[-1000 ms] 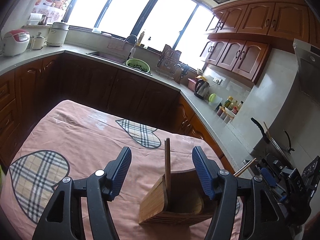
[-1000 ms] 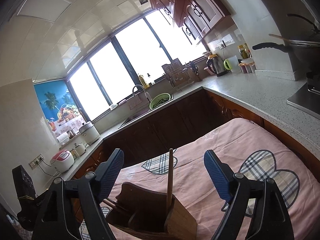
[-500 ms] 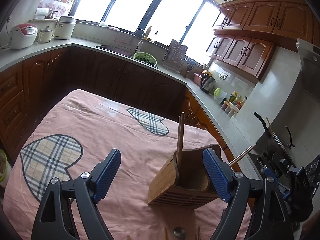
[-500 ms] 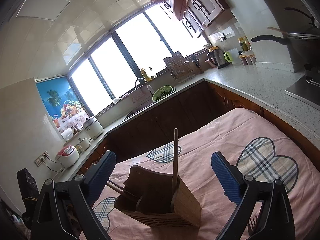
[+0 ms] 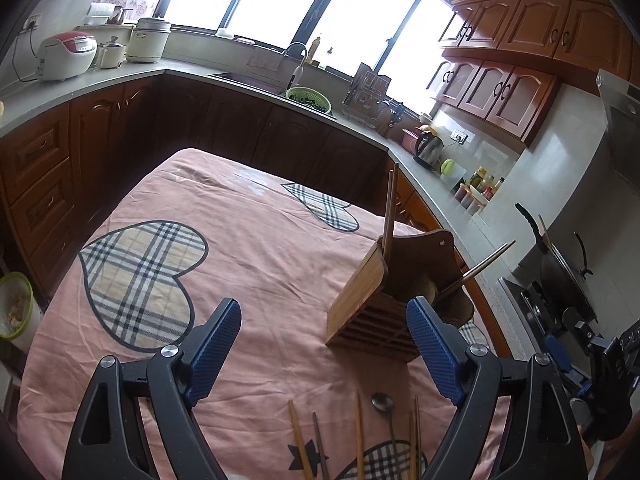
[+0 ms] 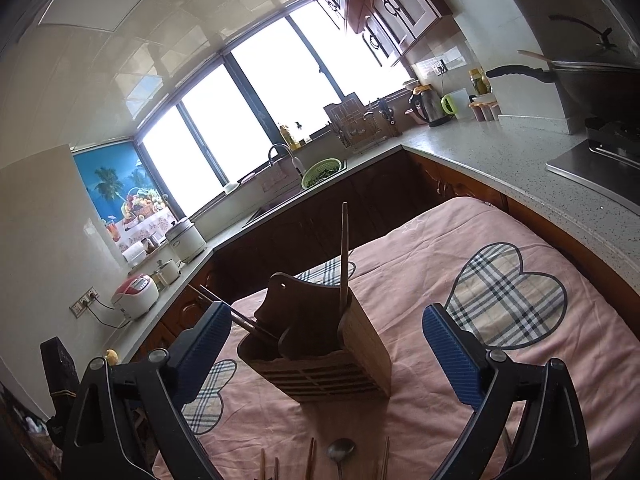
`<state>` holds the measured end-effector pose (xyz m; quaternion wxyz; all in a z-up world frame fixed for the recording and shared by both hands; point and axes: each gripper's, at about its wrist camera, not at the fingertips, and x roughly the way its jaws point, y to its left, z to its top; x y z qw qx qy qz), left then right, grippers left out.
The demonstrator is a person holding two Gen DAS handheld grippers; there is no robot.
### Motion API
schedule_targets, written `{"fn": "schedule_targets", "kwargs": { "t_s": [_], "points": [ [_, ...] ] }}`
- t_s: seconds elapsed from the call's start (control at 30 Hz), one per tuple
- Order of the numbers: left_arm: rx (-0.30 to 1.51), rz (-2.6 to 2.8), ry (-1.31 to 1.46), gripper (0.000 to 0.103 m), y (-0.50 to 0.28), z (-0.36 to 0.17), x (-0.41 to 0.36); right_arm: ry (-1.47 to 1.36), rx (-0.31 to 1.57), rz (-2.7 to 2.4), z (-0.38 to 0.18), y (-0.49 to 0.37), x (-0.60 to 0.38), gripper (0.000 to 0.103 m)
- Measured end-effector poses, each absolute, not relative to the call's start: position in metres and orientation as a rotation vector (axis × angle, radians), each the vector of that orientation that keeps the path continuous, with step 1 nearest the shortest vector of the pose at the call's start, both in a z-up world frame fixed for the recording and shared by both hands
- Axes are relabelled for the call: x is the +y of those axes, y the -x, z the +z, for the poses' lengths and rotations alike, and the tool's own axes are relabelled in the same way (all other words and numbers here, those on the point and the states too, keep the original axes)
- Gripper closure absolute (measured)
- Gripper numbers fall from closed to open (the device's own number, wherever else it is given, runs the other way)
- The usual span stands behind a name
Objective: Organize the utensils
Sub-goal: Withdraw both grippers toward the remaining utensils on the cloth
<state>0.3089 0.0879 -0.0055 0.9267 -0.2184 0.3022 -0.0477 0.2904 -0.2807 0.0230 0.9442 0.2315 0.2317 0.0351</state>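
Left wrist view: the left gripper [image 5: 324,352] stands with its blue-padded jaws spread wide and nothing between them; they have just been opening, and only bare pink tablecloth [image 5: 256,264] shows in the gap. Ahead of the right-hand finger, partly behind its tip, stands the wooden utensil holder [image 5: 372,312], upright on the cloth. A pair of chopsticks [image 5: 390,210] rises almost straight from its near-left compartment, and a darker chopstick [image 5: 478,268] leans out to the right from the far one. Just below the gripper, close to the camera, lie loose chopsticks [image 5: 359,436] and a metal spoon [image 5: 383,404] flat on the cloth, pointing away from the camera. Part of the right gripper [image 5: 592,364] shows at the far right edge, beside the stove.

Right wrist view: the right gripper [image 6: 326,354] is likewise spread wide and grips nothing; its jaws have just been opening too. The utensil holder [image 6: 320,356] sits straight ahead between the two fingers, farther out than the tips and touching neither pad. The upright chopsticks [image 6: 344,256] stand in its right-hand compartment; the dark chopsticks [image 6: 232,314] lean left, passing behind the tip of the left-hand finger. Below the holder, nearest the camera, the spoon [image 6: 340,450] and several loose chopsticks [image 6: 310,458] lie on the tablecloth [image 6: 420,248].
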Motion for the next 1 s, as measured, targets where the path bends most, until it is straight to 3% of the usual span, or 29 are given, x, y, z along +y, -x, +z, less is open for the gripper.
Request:
{"fn": "schedule_targets", "kwargs": {
  "t_s": [1.0],
  "points": [
    [0.746,-0.124,0.369,0.019,-0.261,-0.014,0.061,-0.398,0.62,0.041,-0.022,-0.236,-0.267,0.006]
  ]
}}
